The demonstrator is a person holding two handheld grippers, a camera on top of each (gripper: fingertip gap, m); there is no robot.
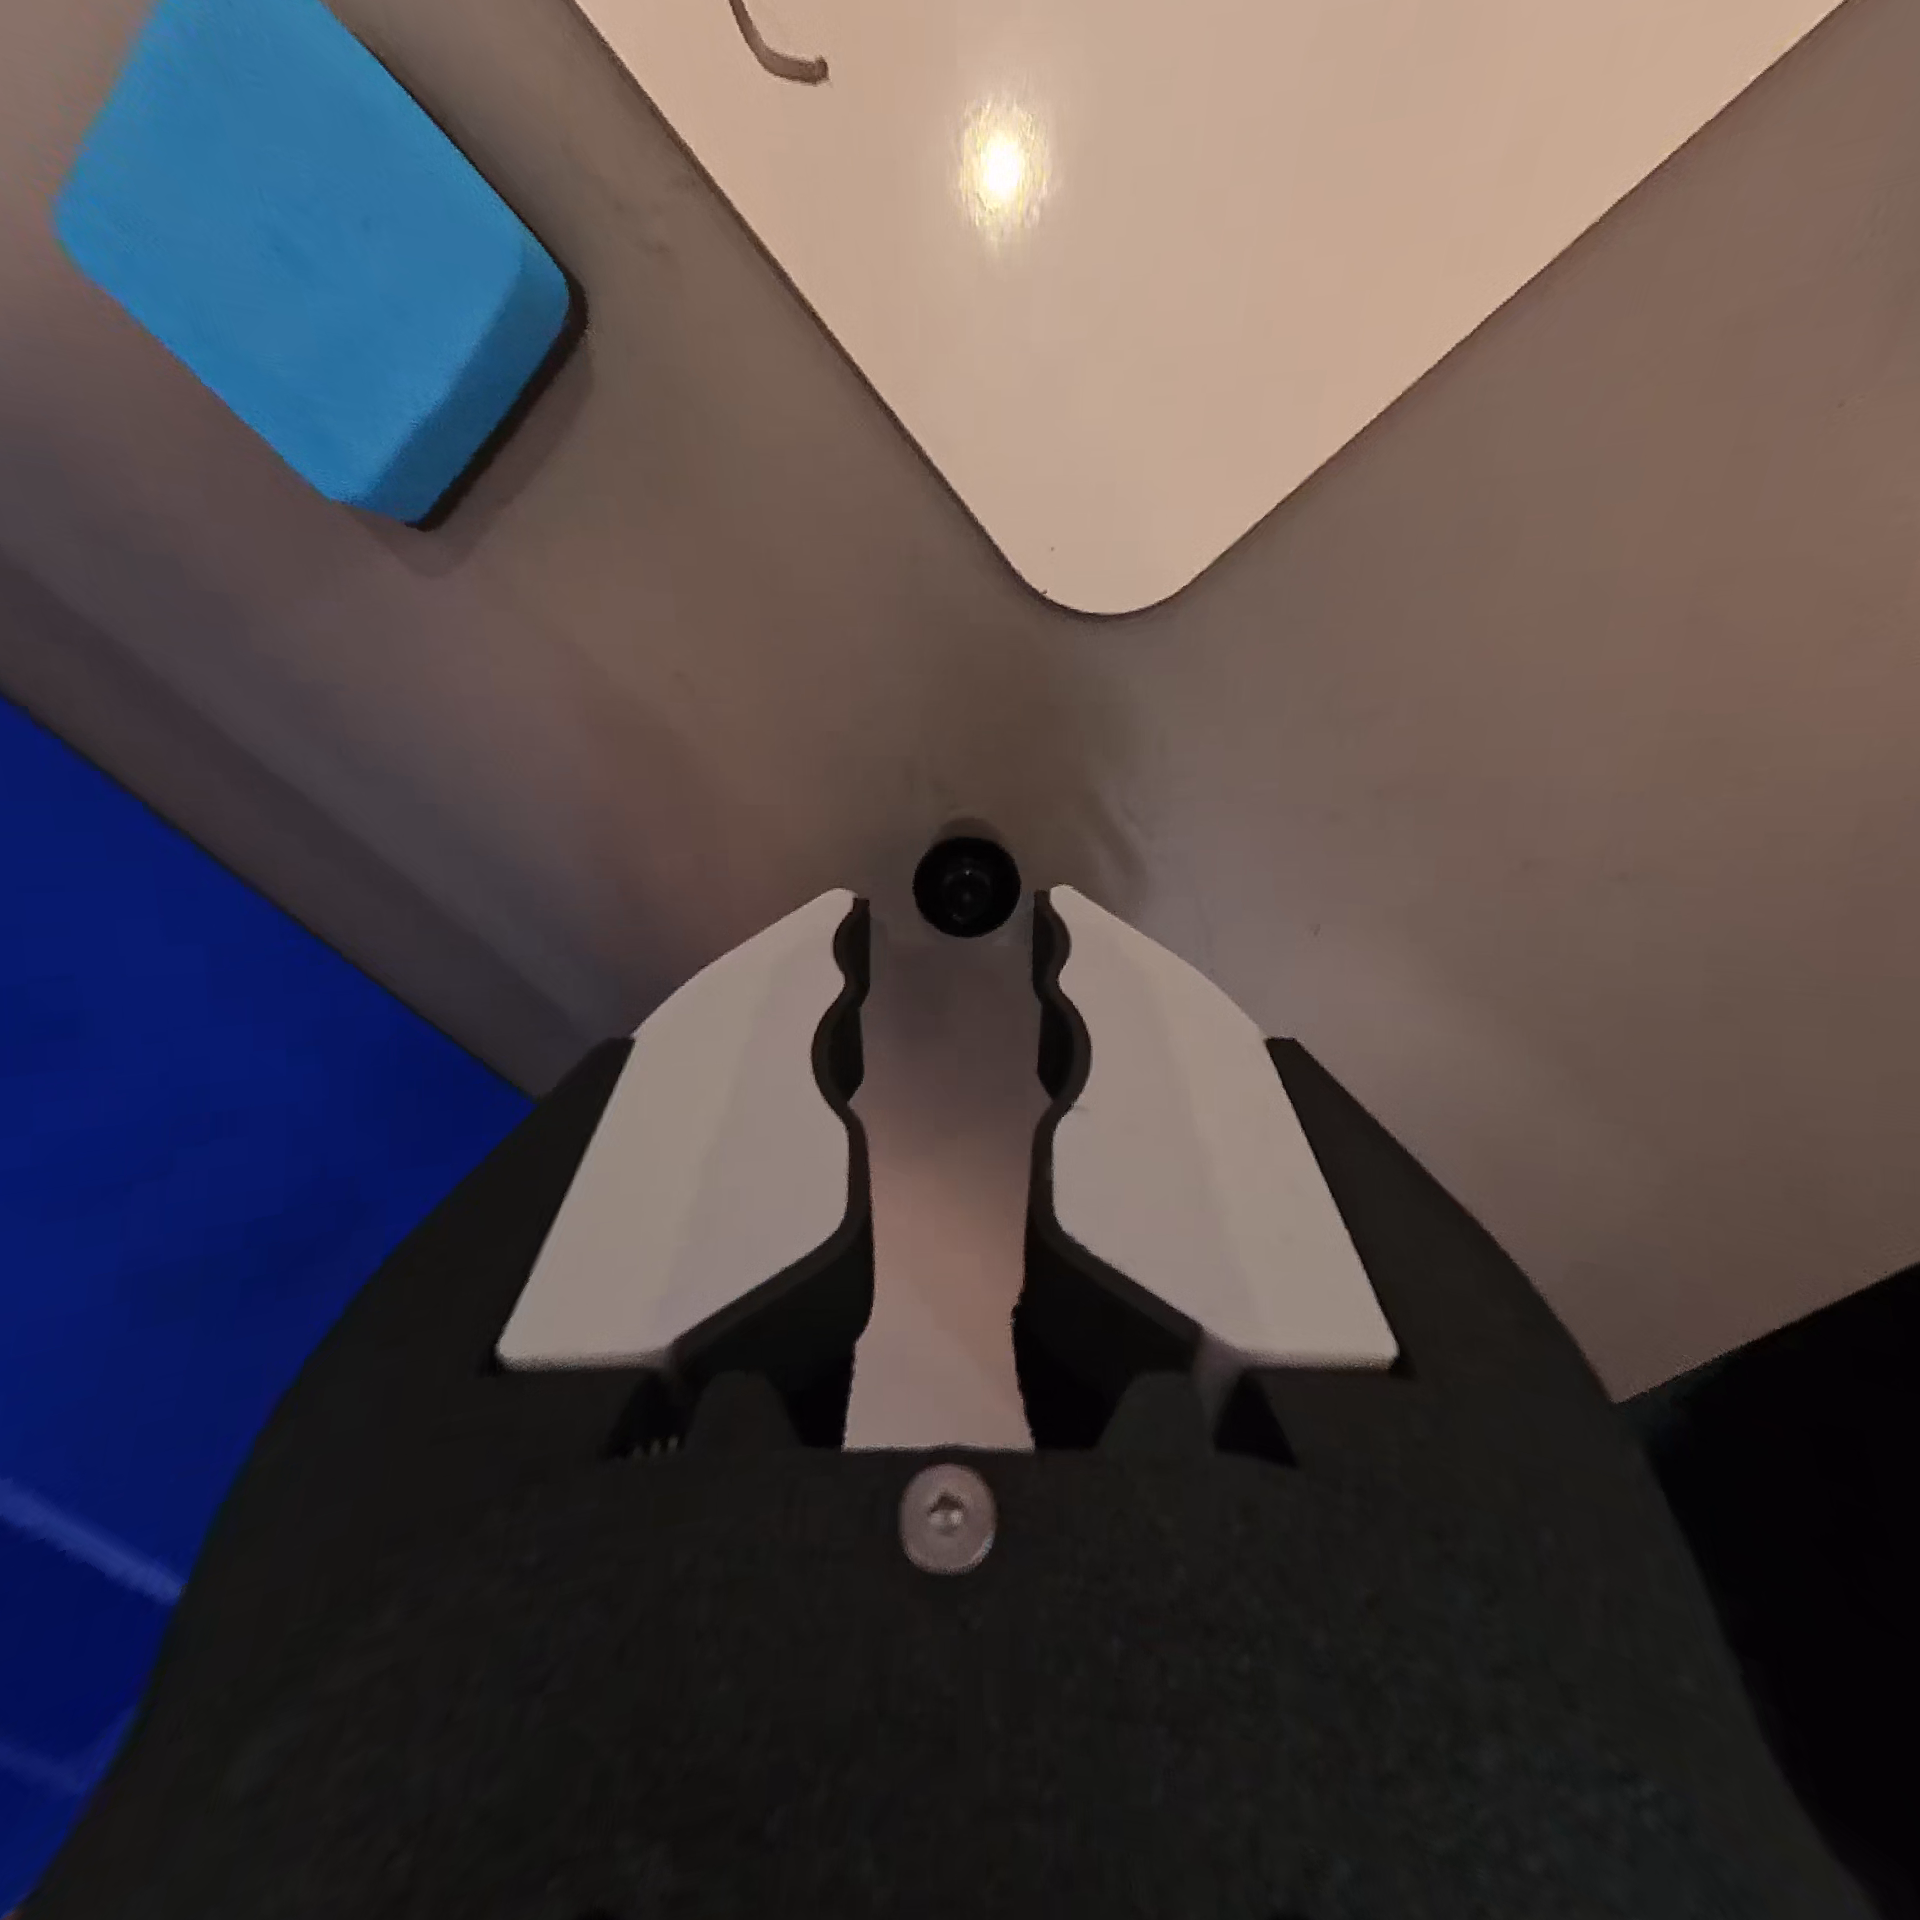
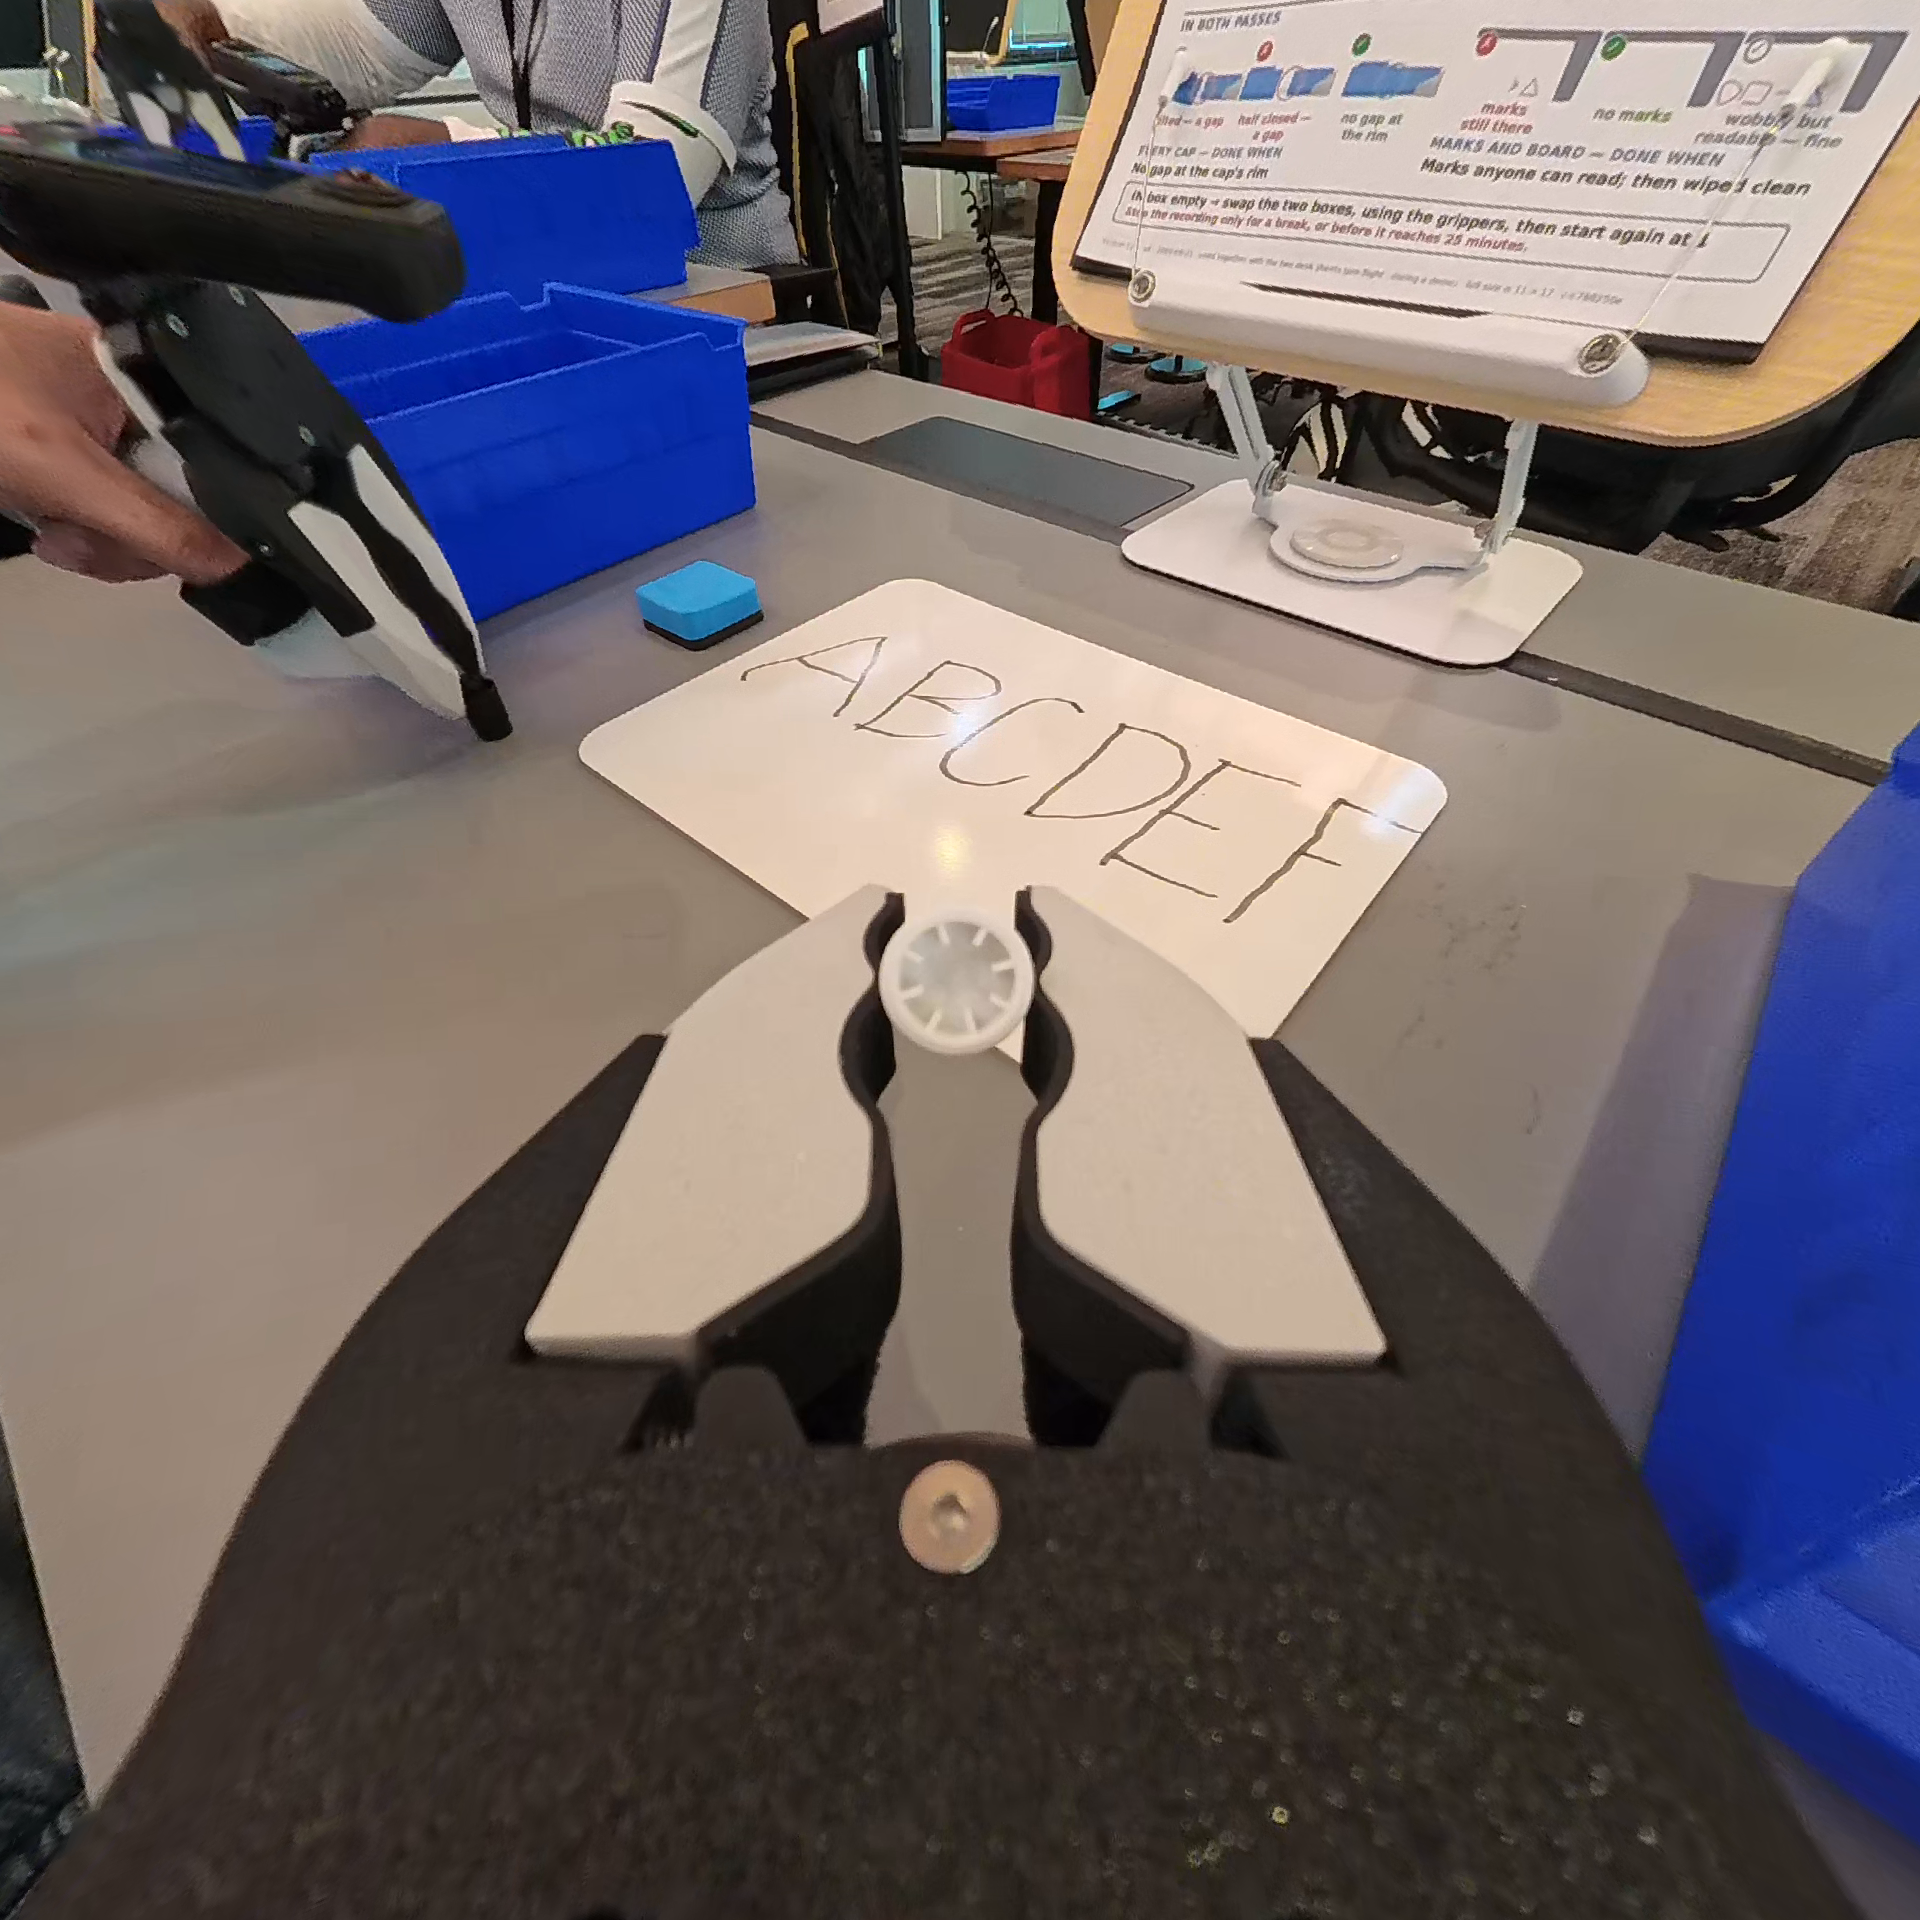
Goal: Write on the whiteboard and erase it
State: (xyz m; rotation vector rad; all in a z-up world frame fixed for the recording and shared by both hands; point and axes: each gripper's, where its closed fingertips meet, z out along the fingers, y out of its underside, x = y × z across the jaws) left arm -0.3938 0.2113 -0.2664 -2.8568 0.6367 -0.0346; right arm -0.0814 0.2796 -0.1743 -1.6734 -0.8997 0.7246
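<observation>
A white whiteboard [image 2: 727,769] with several black hand-written letters lies flat on the grey table [image 2: 312,935]. My right gripper [image 2: 954,914] is shut on a white marker [image 2: 954,982], seen end-on, just in front of the board's near edge. My left gripper [image 2: 457,675] is to the left of the board, pointed down, and is shut on a small black marker cap [image 2: 486,712] close to the table. In the left wrist view the gripper [image 1: 951,904] has the cap [image 1: 966,888] at its tips, near the board's corner [image 1: 1247,364]. A blue eraser [image 2: 698,603] lies beside the board's far left corner and also shows in the left wrist view [image 1: 301,260].
Blue bins [image 2: 561,416] stand at the back left, one shows in the left wrist view [image 1: 156,1039]. Another blue bin [image 2: 1808,1247] is close on the right. A white stand [image 2: 1351,561] holding a printed sheet is behind the board. A person sits beyond the bins.
</observation>
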